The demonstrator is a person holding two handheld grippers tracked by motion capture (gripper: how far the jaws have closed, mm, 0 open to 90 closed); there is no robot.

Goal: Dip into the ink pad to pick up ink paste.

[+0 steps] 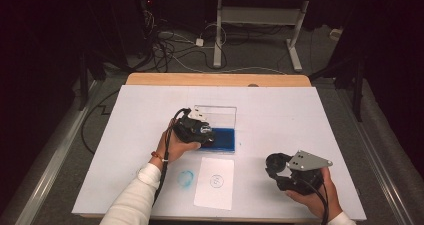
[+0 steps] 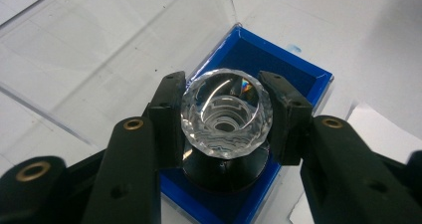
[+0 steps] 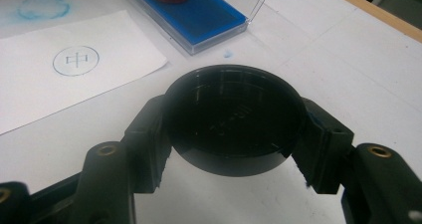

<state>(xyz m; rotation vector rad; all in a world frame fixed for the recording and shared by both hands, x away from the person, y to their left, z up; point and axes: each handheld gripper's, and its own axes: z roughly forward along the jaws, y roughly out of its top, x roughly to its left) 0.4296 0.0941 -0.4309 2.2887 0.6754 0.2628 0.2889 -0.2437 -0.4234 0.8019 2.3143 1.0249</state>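
My left gripper (image 2: pixel 226 119) is shut on a stamp (image 2: pixel 226 114) with a faceted clear knob, pads on either side of the knob. The stamp's black base stands in the blue ink pad box (image 2: pixel 293 69), near that box's left end (image 1: pixel 225 139) in the high view. My right gripper (image 3: pixel 234 129) is shut on a round black cap (image 3: pixel 234 119) and is held low over the table at the front right (image 1: pixel 278 169). A white paper slip (image 1: pixel 215 182) carries a blue circled stamp mark (image 3: pixel 75 60).
The box's clear lid (image 1: pixel 217 116) stands open behind the pad. A blue ink smudge (image 1: pixel 186 178) marks the white table cover left of the slip. The wooden table edge (image 1: pixel 215 79) runs along the far side, with a floor of cables beyond.
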